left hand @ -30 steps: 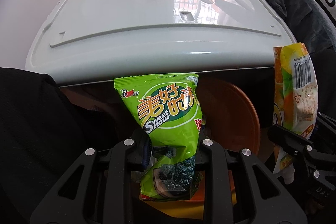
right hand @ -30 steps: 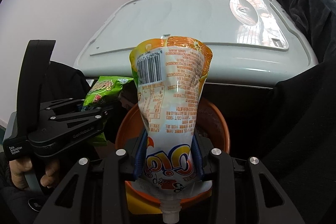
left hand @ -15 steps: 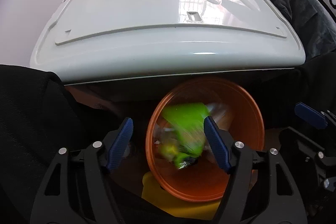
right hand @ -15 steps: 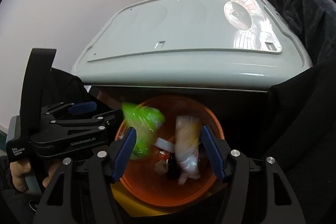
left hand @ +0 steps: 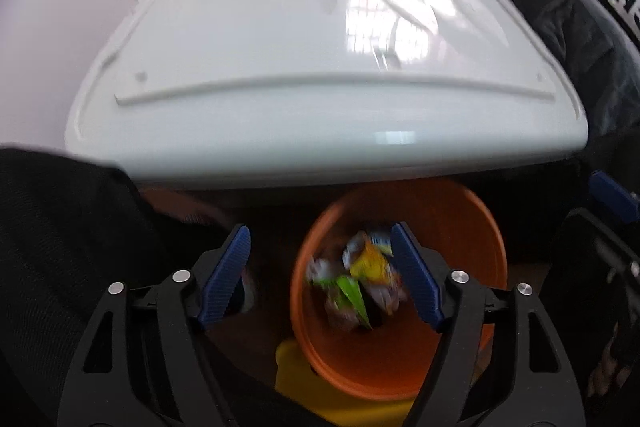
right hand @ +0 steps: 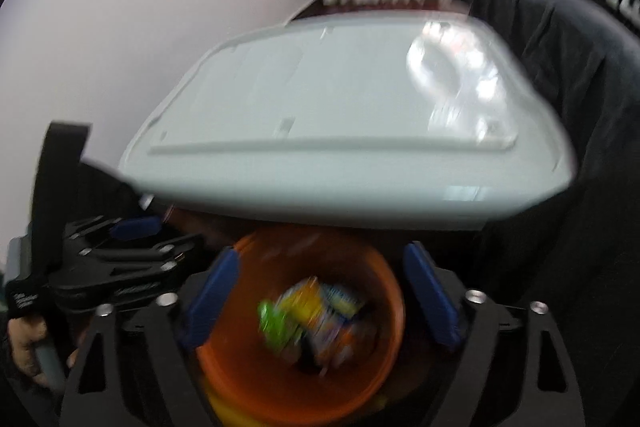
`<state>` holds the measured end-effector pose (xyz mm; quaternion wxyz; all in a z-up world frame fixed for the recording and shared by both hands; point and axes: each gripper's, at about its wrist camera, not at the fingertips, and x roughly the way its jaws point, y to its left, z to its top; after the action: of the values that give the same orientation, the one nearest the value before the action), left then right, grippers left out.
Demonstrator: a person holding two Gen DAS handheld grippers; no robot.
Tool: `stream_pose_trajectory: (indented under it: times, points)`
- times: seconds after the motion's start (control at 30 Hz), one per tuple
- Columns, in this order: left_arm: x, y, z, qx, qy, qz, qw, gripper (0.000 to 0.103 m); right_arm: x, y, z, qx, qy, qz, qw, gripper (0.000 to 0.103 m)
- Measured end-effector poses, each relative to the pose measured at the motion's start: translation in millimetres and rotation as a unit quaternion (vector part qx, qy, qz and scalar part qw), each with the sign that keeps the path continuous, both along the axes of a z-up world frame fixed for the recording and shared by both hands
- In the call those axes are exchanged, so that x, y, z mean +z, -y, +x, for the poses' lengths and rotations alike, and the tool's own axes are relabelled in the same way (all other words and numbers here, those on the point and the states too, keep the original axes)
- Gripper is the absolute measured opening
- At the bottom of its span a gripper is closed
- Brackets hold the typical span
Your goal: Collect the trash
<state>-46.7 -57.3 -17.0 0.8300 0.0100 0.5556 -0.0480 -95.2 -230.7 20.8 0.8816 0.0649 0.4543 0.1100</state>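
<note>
An orange bin [left hand: 452, 355] [right hand: 248, 379] stands below both grippers. At its bottom lie the green snack bag [left hand: 350, 293] [right hand: 276, 323] and the orange drink pouch [left hand: 372, 259] [right hand: 320, 311], blurred among other wrappers. My left gripper [left hand: 322, 273] hangs over the bin's left rim, its jaws opening with nothing held between the blue pads. My right gripper [right hand: 322, 297] is above the bin's mouth, jaws opening wide, also with nothing held. The left gripper [right hand: 120, 259] shows at the left of the right wrist view, in a hand [right hand: 24, 351].
A pale grey-white lid-like panel [left hand: 320, 75] [right hand: 344, 131] juts out just above and behind the bin. Black fabric [left hand: 560, 7] [right hand: 560, 107] hangs at the right and lies at the left [left hand: 60, 247]. A yellow object [left hand: 296, 375] sits under the bin's front.
Both grippers let go of their packets: the green bag and the orange pouch dropped into the orange bin and now lie at its bottom. Both sets of jaws spread apart.
</note>
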Motion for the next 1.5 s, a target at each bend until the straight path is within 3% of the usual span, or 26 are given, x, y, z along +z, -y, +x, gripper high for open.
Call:
stream_pose_trajectory:
  times: [0.03, 0.1, 0.3, 0.43, 0.73, 1.5]
  points:
    - [4, -2, 5, 0.002, 0.015, 0.002, 0.9999, 0.077, 4, 2, 6, -0.017, 0.025, -0.013, 0.999, 0.098]
    - [9, -5, 14, 0.005, 0.039, 0.006, 0.9992, 0.079, 9, 5, 13, -0.041, 0.059, -0.029, 0.997, 0.098]
    - [11, -10, 37, 0.011, 0.077, -0.003, 0.997, 0.08, 8, 5, 33, -0.08, 0.108, -0.076, 0.988, 0.098]
    - [8, -10, 38, 0.008, 0.08, -0.024, 0.9964, 0.08, 4, 4, 39, -0.084, 0.107, -0.082, 0.987, 0.098]
    - [11, -5, 33, -0.001, 0.099, -0.008, 0.995, 0.08, 5, 10, 41, -0.1, 0.109, -0.072, 0.986, 0.098]
    - [8, -10, 35, 0.011, 0.09, -0.016, 0.9958, 0.08, 4, 8, 38, -0.099, 0.108, -0.074, 0.986, 0.098]
